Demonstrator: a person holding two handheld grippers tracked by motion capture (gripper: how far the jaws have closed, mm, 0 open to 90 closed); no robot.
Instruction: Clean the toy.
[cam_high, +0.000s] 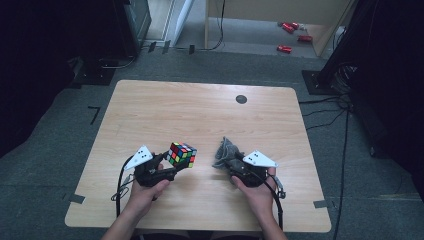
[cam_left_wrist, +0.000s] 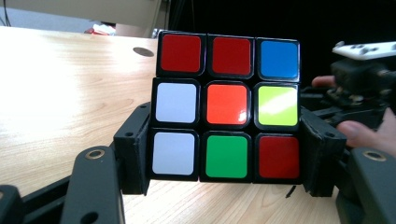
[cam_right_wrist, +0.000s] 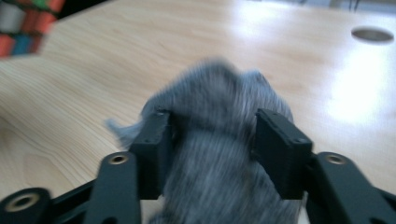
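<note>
A scrambled colour cube (cam_high: 182, 154) is held just above the wooden table (cam_high: 200, 110), left of the middle near the front. My left gripper (cam_high: 175, 166) is shut on it. In the left gripper view both jaws press the cube's (cam_left_wrist: 227, 105) lower sides, around my left gripper (cam_left_wrist: 226, 161). To the right, a crumpled grey cloth (cam_high: 225, 150) lies on the table. My right gripper (cam_high: 227, 162) stands open around its near end. In the right gripper view the blurred cloth (cam_right_wrist: 215, 93) fills the gap of my right gripper (cam_right_wrist: 212, 140).
A dark round cable hole (cam_high: 241, 99) sits in the table's far right part. The other hand and right gripper (cam_left_wrist: 364, 88) show beyond the cube. Dark equipment, cables and several red items (cam_high: 292, 37) lie on the floor past the table.
</note>
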